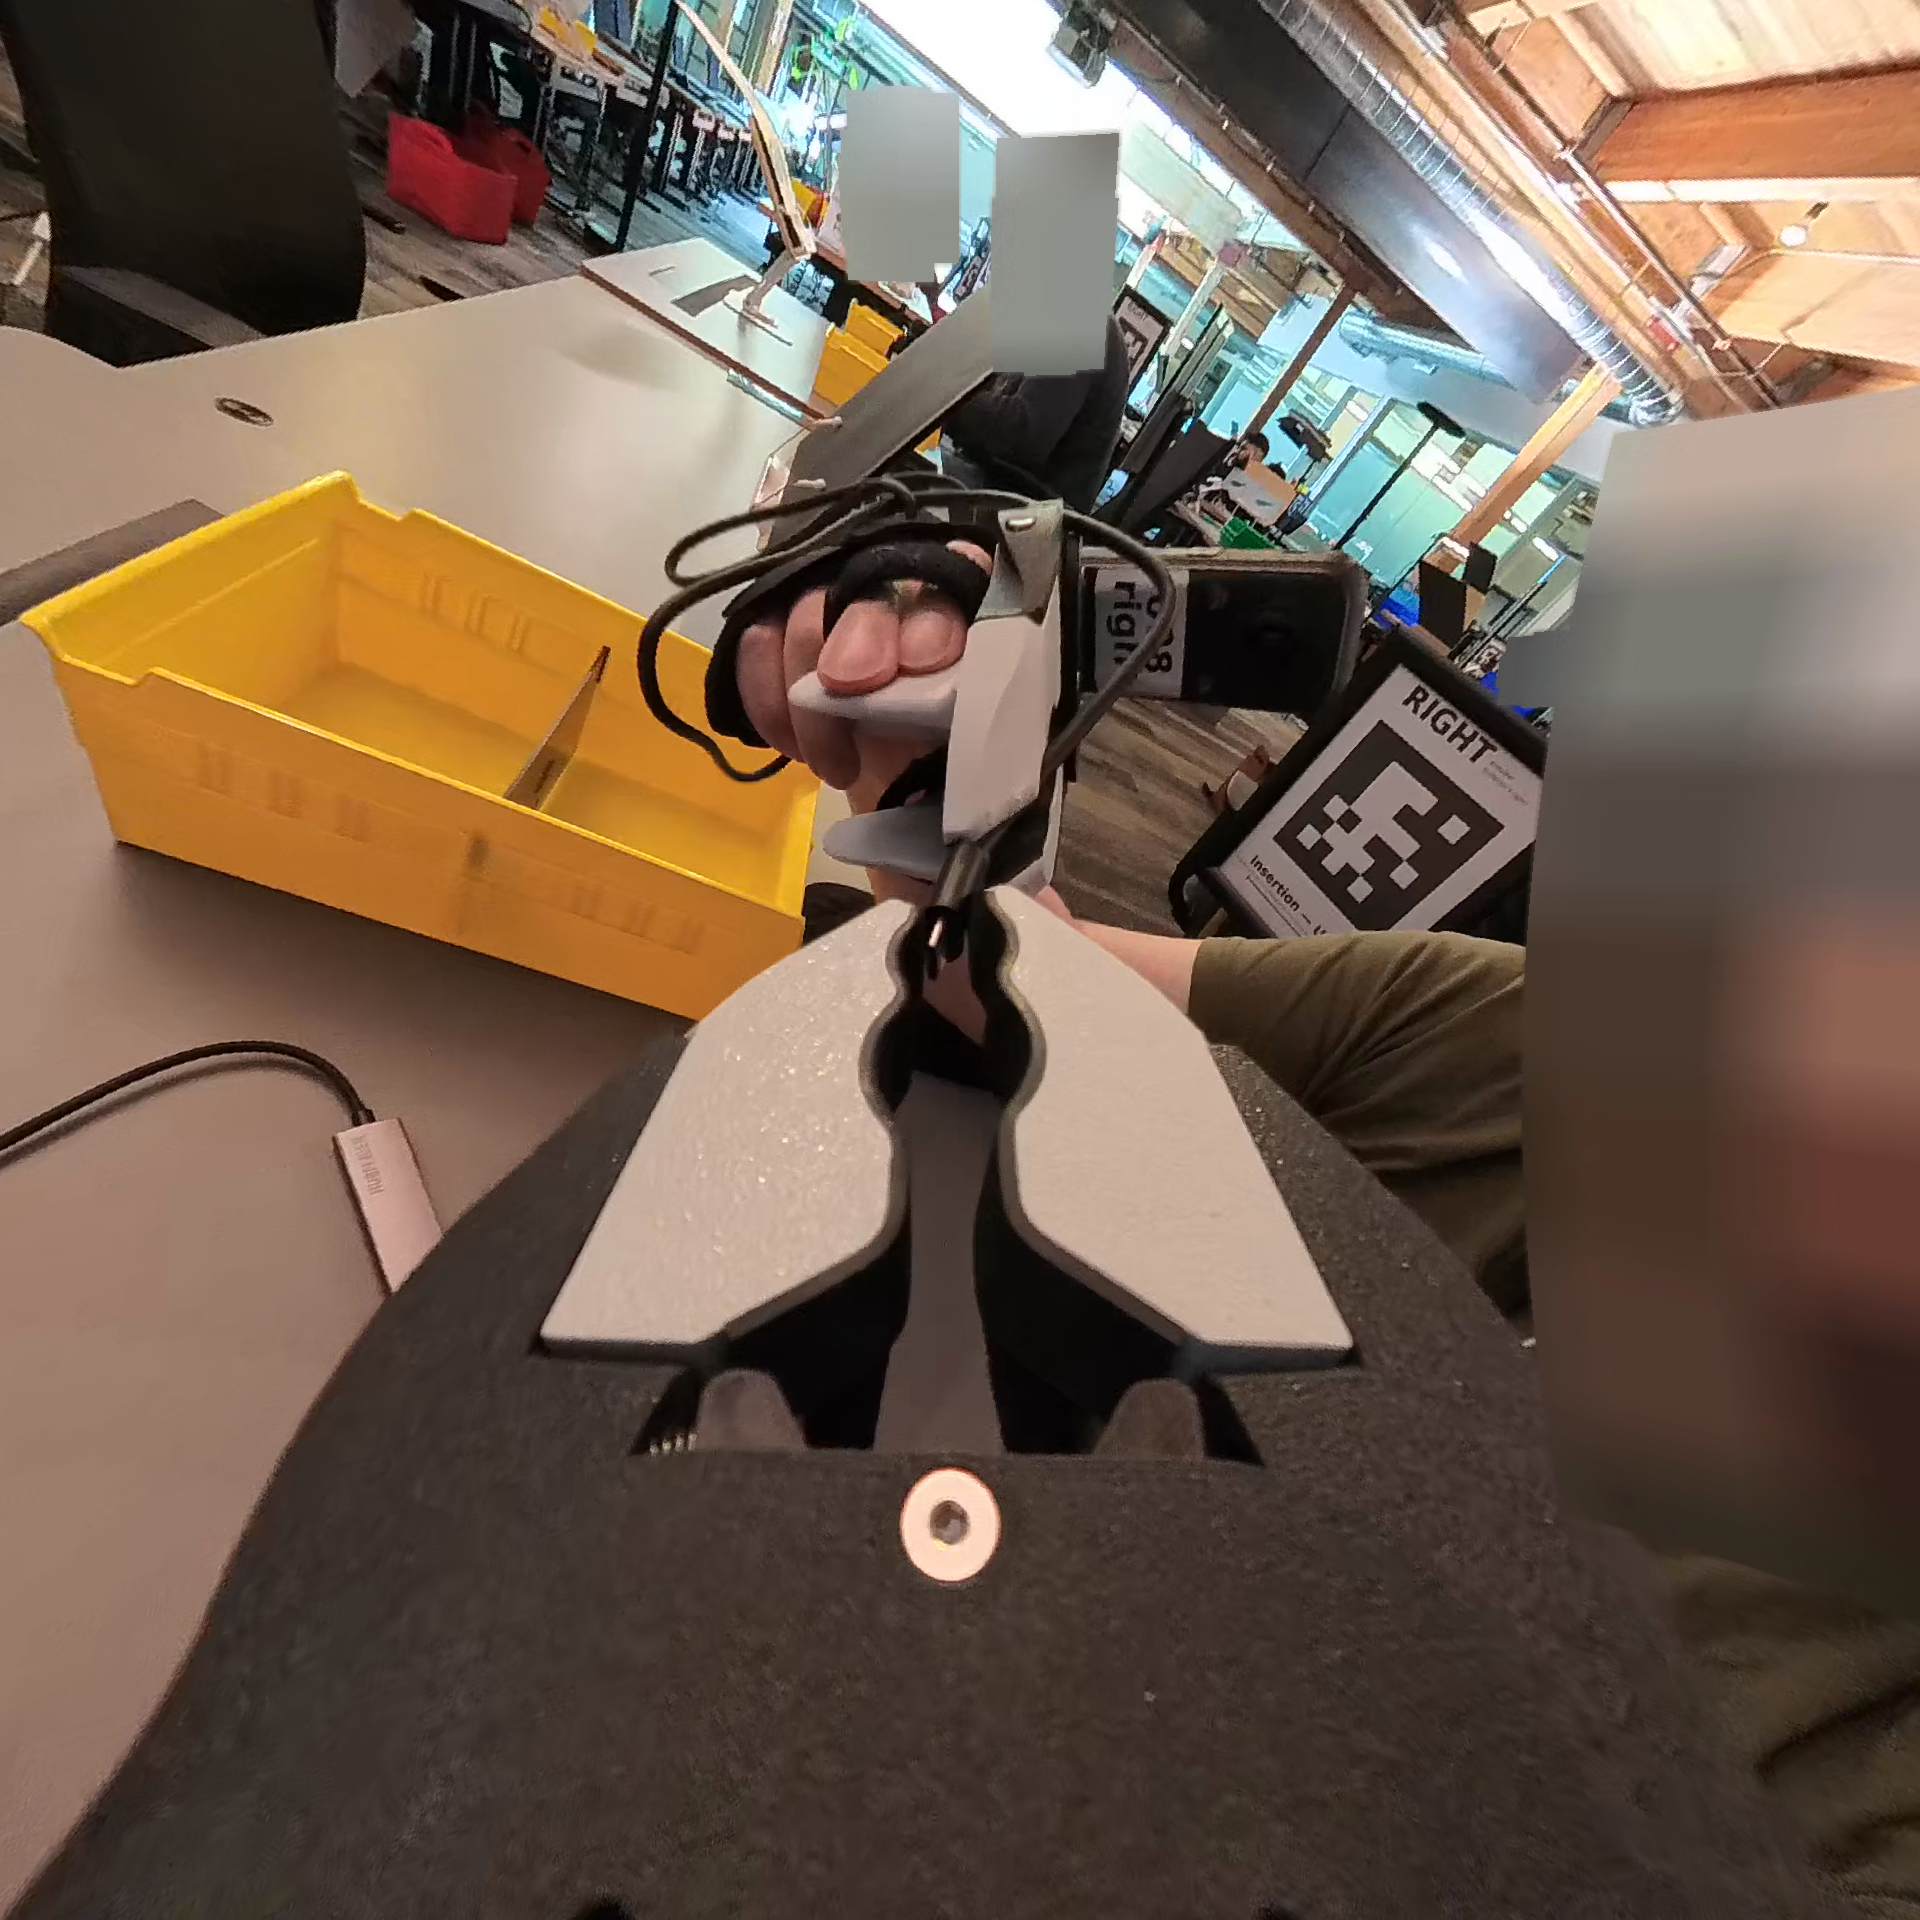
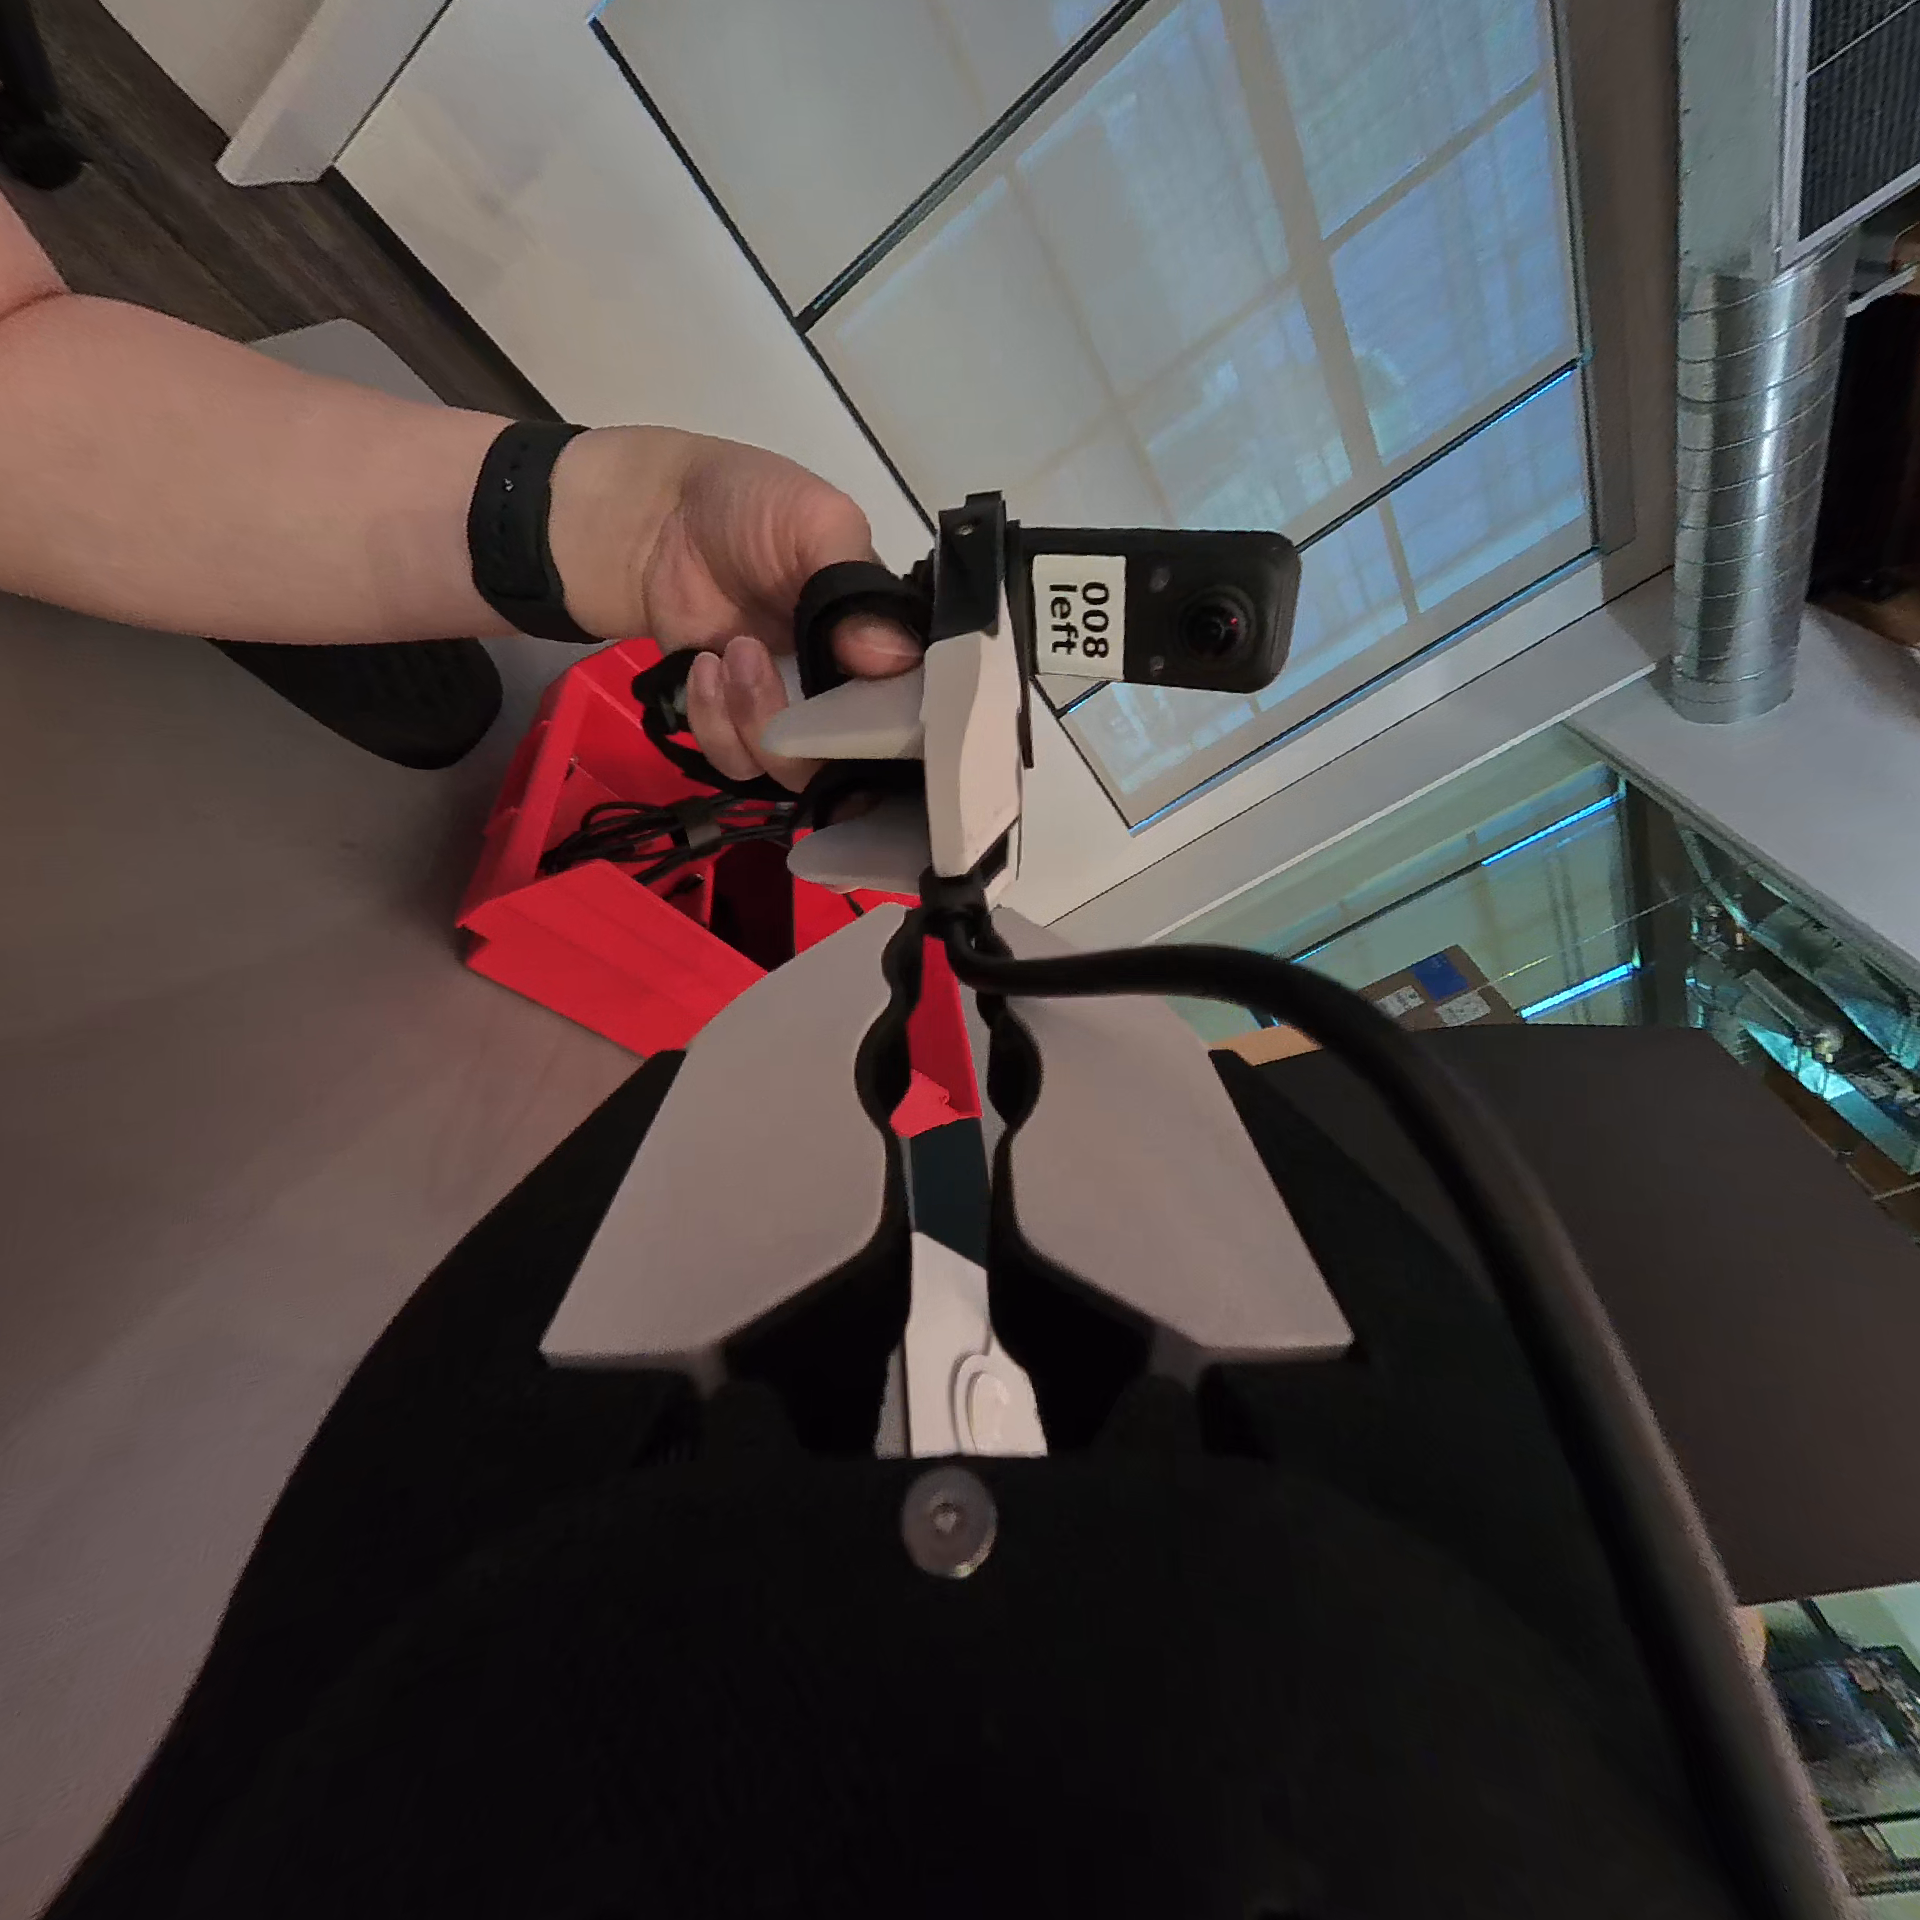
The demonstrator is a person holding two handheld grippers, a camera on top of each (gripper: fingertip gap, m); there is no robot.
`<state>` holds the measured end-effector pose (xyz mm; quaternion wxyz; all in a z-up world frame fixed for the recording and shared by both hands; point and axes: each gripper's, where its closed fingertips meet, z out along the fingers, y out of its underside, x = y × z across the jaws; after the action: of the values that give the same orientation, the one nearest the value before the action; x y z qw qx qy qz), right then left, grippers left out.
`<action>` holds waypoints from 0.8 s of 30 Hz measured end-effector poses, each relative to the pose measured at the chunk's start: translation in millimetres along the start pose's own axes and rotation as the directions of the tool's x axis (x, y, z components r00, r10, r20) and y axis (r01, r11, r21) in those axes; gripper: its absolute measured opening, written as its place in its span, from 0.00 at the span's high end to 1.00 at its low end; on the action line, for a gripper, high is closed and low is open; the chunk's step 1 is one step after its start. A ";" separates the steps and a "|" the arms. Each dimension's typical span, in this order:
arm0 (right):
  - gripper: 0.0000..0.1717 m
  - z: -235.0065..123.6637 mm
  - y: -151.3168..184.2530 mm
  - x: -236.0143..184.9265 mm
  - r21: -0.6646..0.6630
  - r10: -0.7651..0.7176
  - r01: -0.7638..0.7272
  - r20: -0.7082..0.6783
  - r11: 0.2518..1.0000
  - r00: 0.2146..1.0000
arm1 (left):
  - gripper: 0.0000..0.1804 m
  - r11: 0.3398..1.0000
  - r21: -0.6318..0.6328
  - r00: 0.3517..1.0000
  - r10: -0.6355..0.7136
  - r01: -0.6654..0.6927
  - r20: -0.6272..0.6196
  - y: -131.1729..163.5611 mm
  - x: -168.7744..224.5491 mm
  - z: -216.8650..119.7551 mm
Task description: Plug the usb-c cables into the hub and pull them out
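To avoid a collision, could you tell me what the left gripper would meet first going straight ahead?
Almost at once, the USB-C plug that the right gripper holds toward it, then that gripper itself.

Counted: two grippers, left gripper (image 1: 940, 940) and right gripper (image 2: 940, 940). One loose black cable (image 1: 1091, 717) between them. One grey hub (image 1: 387, 1205) near tabletop (image 1: 208, 1351) edge. Two bins: one yellow bin (image 1: 416, 831), one red bin (image 2: 582, 935). One cable bundle (image 2: 644, 821) seen inside red bin.
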<state>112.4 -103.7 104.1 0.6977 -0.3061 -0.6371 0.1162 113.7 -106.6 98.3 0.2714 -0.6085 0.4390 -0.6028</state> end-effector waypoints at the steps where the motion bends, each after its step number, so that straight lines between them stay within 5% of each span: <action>1: 0.94 0.3 0.6 -1.4 -0.005 0.001 -0.001 0.008 1.000 1.000 | 0.96 1.000 -0.012 1.000 -0.004 0.004 0.000 1.3 -0.4 -0.4; 24: 0.96 -0.8 9.5 -4.5 -0.047 0.120 -0.117 0.070 0.992 0.990 | 0.96 0.999 -0.046 0.999 0.001 0.001 0.039 6.1 -6.3 2.7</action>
<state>114.6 -99.0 94.9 0.6592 -0.3539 -0.6452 0.1548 115.8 -104.5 89.6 0.2659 -0.6263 0.4472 -0.5805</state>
